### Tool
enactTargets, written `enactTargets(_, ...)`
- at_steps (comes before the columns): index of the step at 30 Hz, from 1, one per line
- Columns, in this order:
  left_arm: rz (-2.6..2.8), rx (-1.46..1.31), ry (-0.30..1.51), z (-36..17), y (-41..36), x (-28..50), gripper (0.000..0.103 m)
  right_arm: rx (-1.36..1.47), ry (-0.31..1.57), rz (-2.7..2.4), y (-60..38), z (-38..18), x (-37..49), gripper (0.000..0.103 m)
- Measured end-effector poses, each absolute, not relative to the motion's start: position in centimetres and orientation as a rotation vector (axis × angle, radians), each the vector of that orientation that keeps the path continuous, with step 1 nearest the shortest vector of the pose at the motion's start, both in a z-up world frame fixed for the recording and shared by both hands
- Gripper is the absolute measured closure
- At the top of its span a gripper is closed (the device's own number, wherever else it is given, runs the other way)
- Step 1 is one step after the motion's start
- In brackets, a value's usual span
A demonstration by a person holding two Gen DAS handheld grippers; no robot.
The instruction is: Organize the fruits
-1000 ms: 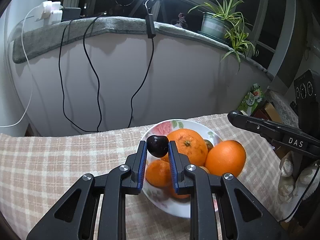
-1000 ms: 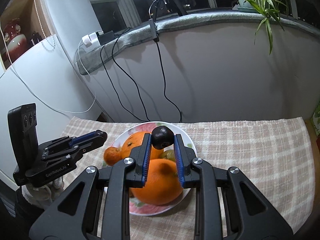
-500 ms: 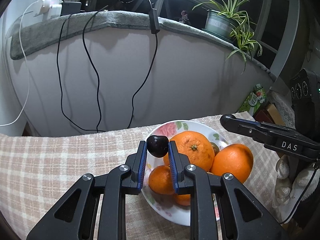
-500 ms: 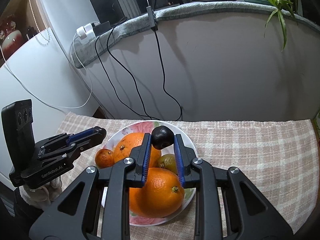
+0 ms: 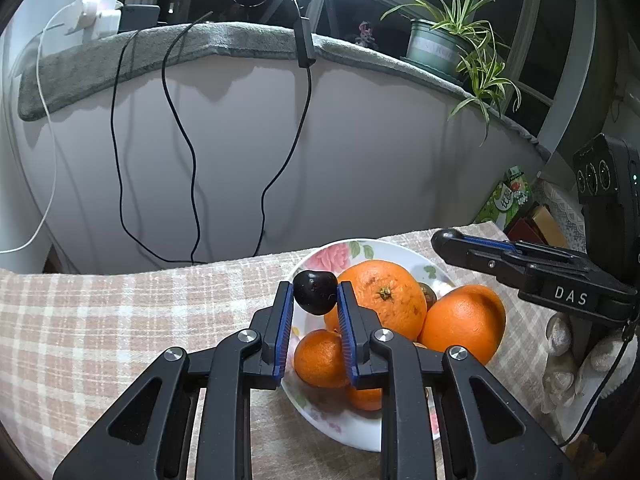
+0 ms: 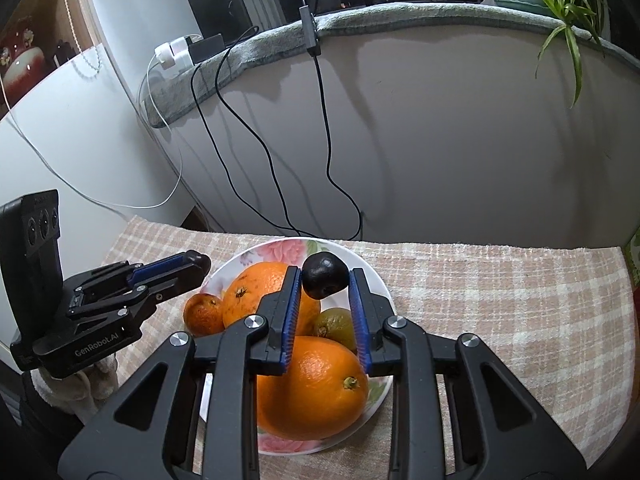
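Observation:
In the left wrist view my left gripper [image 5: 315, 298] is shut on a dark cherry [image 5: 315, 293], held over the near left rim of a flowered plate [image 5: 340, 246]. The plate holds two big oranges [image 5: 380, 300], a small mandarin [image 5: 320, 356] and a greenish fruit. In the right wrist view my right gripper [image 6: 325, 280] hangs over the same plate [image 6: 276, 248] with a second dark cherry [image 6: 324, 276] between its fingertips. Its jaws are opening and a thin gap shows beside the cherry. Each gripper shows side-on in the other's view: left gripper [image 6: 192, 264], right gripper [image 5: 448, 240].
A checked cloth [image 6: 500, 300] covers the table, which ends at a pale curved wall with black cables [image 6: 328, 140] hanging down it. A potted plant [image 5: 440, 46] stands on the grey ledge above. A green box [image 5: 508, 200] sits past the table's right end. A gloved hand [image 5: 560, 360] holds the right gripper.
The right gripper's jaws have spread a little around their cherry, and it has come slightly lower over the plate. The left gripper still grips its cherry in the same place.

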State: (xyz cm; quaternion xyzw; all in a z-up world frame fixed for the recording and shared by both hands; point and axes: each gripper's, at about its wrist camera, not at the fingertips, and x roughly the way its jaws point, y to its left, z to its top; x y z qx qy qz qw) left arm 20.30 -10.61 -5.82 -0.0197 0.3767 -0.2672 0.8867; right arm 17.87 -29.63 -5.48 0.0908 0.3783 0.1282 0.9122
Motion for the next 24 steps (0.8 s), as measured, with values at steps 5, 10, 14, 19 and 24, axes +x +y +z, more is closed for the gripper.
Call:
enactTargets(5,-0.552,-0.041,0.784,-5.9,-10.5,20.2,0.079,0.162,0.747,0.264,-29.3,-5.0,17.2,0.037)
enactTargets(10,-0.559,-0.043,0.781,-5.8,-10.4,19.7,0.075,0.17,0.739,0.258,-29.5,-4.8,16.6,0.036)
enactTargets(14,-0.554,-0.036,0.781,-5.8,-10.5,19.3,0.075,0.18,0.739,0.252,-29.9,-4.8,16.2,0.036)
enactTargets(19,-0.546,-0.037,0.774,-5.5,-10.3,18.8,0.074,0.176,0.728,0.241,-30.1,-4.5,15.7,0.036)
enactTargets(24,-0.538,-0.022,0.758,-4.9,-10.3,18.1,0.07,0.179,0.721,0.231,-30.2,-4.4,15.0,0.036)
